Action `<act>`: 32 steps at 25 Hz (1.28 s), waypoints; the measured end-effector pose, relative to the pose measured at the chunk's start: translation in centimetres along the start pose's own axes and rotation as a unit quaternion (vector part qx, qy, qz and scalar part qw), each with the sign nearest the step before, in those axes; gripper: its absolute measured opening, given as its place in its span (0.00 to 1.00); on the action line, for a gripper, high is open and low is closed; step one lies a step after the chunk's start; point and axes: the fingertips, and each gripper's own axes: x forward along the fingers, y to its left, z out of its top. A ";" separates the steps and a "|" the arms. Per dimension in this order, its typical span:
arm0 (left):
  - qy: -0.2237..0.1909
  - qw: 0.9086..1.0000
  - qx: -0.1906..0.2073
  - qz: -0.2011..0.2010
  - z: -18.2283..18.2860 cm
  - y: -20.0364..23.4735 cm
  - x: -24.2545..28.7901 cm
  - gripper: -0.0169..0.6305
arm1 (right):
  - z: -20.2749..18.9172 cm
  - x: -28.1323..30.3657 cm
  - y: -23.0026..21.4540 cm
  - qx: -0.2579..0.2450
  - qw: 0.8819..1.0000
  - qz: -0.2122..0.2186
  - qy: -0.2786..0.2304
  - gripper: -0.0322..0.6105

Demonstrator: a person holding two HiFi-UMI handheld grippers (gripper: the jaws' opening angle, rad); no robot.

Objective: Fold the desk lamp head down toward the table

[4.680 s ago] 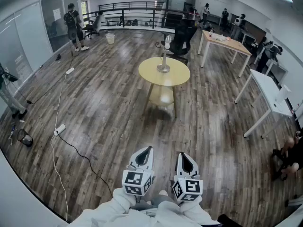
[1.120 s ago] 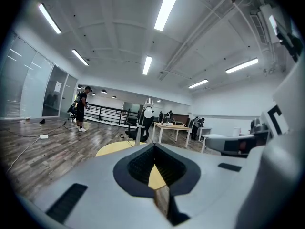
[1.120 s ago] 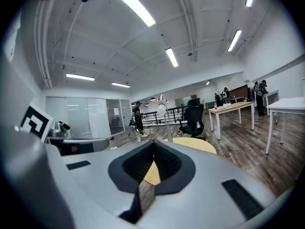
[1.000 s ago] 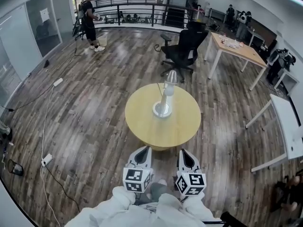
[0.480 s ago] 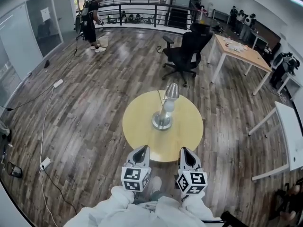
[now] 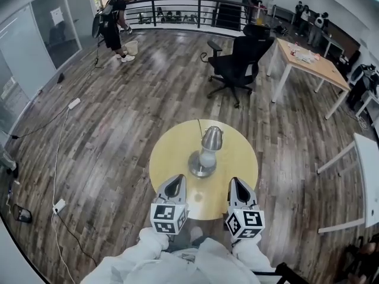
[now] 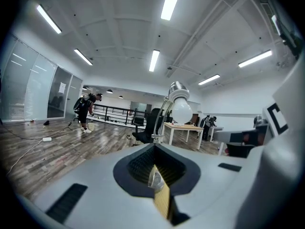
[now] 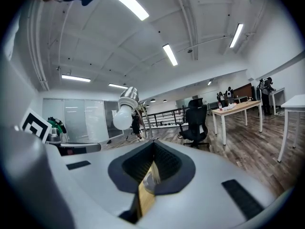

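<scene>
head view / grippers: left gripper [image 6: 175,187] and right gripper [image 6: 238,189] sit side by side, apart, tips over the near rim of the round table [image 6: 243,158].
head view / lamp: desk lamp [image 6: 205,152] is ahead, between the two gripper lines, upright on the tabletop and untouched. Lamp head [image 6: 212,138] is raised.
head view / room: bare tabletop on both sides of the lamp, open floor round the table. Office chair [image 6: 240,64] is well beyond the lamp, white table [image 6: 367,176] off to the right gripper's right, floor cable [image 6: 56,158] off to the left gripper's left.
left gripper view / jaws: together, nothing between them.
left gripper view / extra: bulb [image 7: 182,110] ahead, slightly right, higher than the jaws. Table rim not shown here.
right gripper view / jaws: together, empty.
right gripper view / extra: bulb ahead-left, above the jaws.
</scene>
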 end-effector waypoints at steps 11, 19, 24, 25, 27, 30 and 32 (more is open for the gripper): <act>0.077 0.993 0.055 -0.068 -5.9 4.5 10.5 0.03 | 3.7 3.9 -2.2 -0.001 1.000 0.025 -0.009 0.07; 0.210 0.963 0.077 -0.151 -16.8 6.1 19.3 0.03 | 6.6 5.2 0.0 -0.052 0.990 0.132 -0.001 0.07; 0.243 0.952 0.121 -0.144 -19.4 7.7 22.2 0.03 | 11.8 6.2 3.3 -0.082 0.968 0.236 -0.002 0.12; 0.243 0.953 0.116 -0.139 -19.7 7.9 22.3 0.03 | 12.6 6.3 4.2 -0.075 0.963 0.257 0.001 0.22; 0.239 0.957 0.101 -0.132 -19.8 8.1 22.3 0.03 | 13.5 7.0 5.6 -0.069 0.956 0.284 0.019 0.32; 0.234 0.959 0.101 -0.128 -19.6 8.1 22.5 0.03 | 14.4 9.2 6.3 -0.050 0.958 0.279 0.050 0.33; 0.237 0.957 0.108 -0.129 -19.6 8.0 22.5 0.03 | 15.1 10.4 6.7 -0.036 0.956 0.282 0.071 0.33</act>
